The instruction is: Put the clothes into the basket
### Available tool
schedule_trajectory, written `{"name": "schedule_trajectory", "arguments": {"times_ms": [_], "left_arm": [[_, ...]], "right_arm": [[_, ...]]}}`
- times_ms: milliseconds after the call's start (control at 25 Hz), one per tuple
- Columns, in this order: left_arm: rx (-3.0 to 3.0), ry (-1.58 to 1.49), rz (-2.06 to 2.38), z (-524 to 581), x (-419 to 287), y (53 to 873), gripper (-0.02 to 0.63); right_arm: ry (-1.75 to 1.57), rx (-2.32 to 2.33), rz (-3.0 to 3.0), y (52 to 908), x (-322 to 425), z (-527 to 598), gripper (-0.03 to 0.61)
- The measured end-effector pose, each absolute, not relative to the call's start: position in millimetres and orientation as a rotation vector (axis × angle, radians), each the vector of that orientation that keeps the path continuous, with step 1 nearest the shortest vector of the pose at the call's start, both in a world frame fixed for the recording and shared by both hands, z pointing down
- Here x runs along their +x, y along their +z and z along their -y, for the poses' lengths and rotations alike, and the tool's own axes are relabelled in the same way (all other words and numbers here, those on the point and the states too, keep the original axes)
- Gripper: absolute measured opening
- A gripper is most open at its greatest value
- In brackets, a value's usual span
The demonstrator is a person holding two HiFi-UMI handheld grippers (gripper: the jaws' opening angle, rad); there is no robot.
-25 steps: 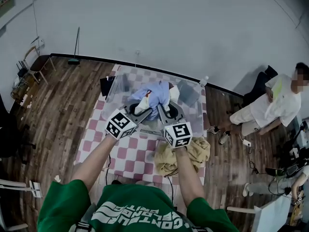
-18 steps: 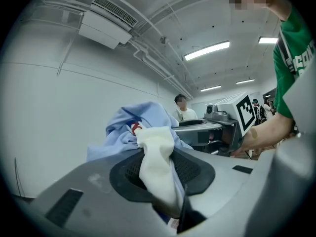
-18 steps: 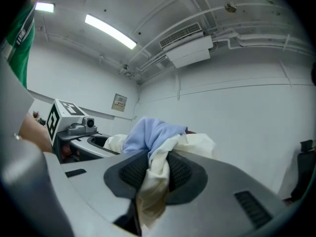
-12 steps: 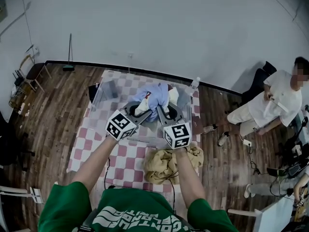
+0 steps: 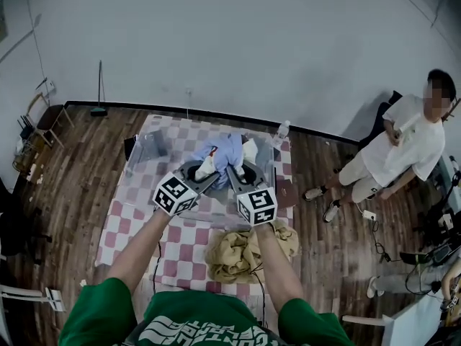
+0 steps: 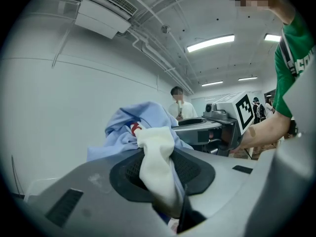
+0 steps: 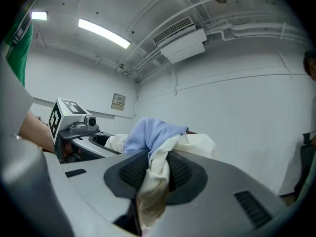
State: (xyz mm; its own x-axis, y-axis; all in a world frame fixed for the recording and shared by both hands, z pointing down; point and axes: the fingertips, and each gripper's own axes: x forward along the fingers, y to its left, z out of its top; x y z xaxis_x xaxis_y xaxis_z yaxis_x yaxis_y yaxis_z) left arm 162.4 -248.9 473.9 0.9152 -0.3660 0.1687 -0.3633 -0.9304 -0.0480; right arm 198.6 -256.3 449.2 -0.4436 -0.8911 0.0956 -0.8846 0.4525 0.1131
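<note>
Left gripper (image 5: 204, 171), right gripper (image 5: 240, 170) both pinching blue-white garment (image 5: 225, 150) over clear basket (image 5: 144, 150); not released. Tan cloth (image 5: 241, 249) on table (image 5: 122, 215), yet to go.

Place: we'd call it a lab-type workroom, not a home.
Ceiling: bare pipes (image 6: 158, 58), strip lights (image 6: 211, 42), wall AC unit (image 6: 106, 14).
Floor: wood planks (image 5: 79, 171), cables and gear (image 5: 436, 251) dumped at the right edge.

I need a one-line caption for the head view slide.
Over the clear basket, left tongs and right tongs hold a blue-and-white garment; beige clothes lie nearby.
</note>
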Motion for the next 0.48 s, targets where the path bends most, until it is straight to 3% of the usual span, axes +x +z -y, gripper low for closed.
{"name": "schedule_trajectory", "arguments": {"times_ms": [480], "left_arm": [[-3.097, -0.327, -0.455, 281, 142, 492, 0.101]], "right_arm": [[-0.019, 1.592, 2.494, 468, 177, 287, 0.092]]}}
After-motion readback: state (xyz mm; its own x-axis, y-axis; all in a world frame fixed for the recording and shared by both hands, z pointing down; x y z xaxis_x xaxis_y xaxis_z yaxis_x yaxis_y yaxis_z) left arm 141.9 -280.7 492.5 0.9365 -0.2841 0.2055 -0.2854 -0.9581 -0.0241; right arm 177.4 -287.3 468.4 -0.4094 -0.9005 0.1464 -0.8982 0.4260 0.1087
